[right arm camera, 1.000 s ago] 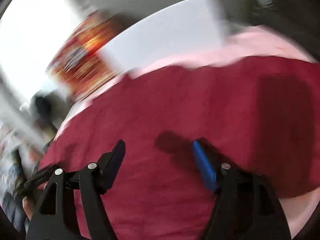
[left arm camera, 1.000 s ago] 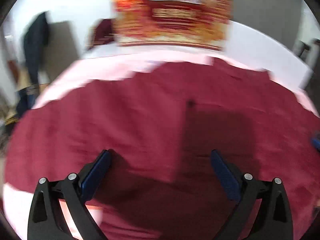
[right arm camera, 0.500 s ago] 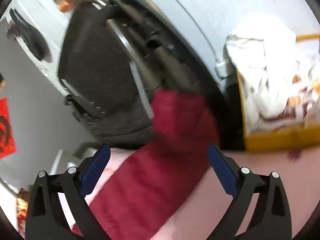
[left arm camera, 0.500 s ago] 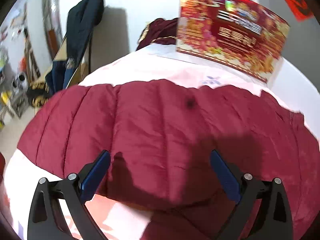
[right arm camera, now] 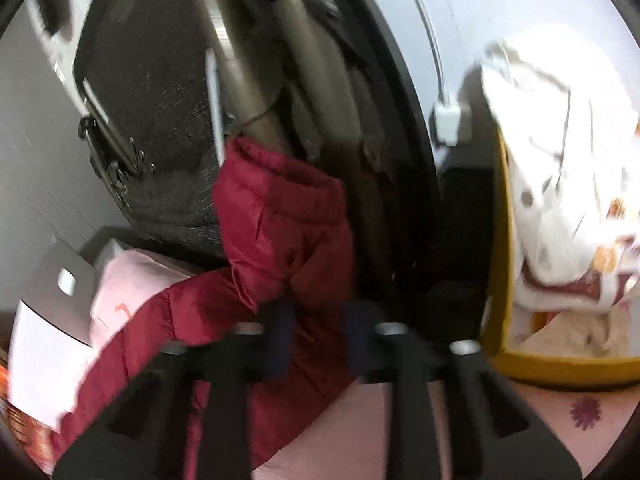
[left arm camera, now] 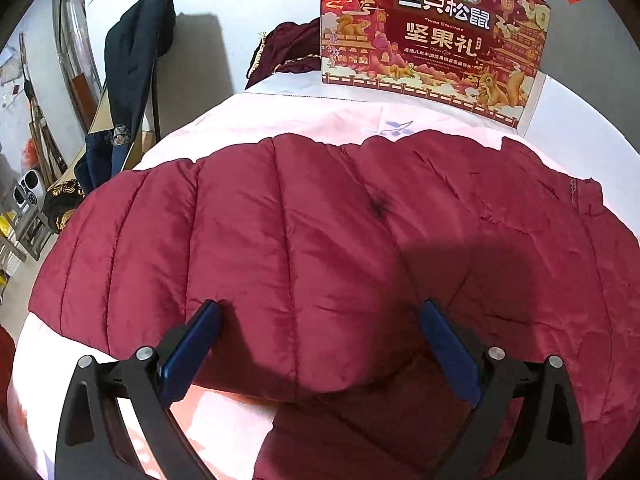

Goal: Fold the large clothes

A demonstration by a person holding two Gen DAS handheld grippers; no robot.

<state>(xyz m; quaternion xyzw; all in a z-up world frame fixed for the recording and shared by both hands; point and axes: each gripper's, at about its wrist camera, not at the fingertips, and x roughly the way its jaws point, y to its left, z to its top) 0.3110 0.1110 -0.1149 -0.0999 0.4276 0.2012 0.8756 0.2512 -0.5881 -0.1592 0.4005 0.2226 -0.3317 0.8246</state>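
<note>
A red and gold gift box (left arm camera: pixel 432 36) printed with squirrels and Chinese characters stands upright at the far edge of a pink bedsheet (left arm camera: pixel 304 120); a dark maroon cloth with gold trim (left arm camera: pixel 288 52) lies bunched beside it; a navy garment (left arm camera: pixel 132 64) hangs to the left; elsewhere, a yellow-rimmed basket (right arm camera: pixel 560 368) holds white cloth (right arm camera: pixel 560 152) near a dark suitcase (right arm camera: pixel 160 112).
</note>
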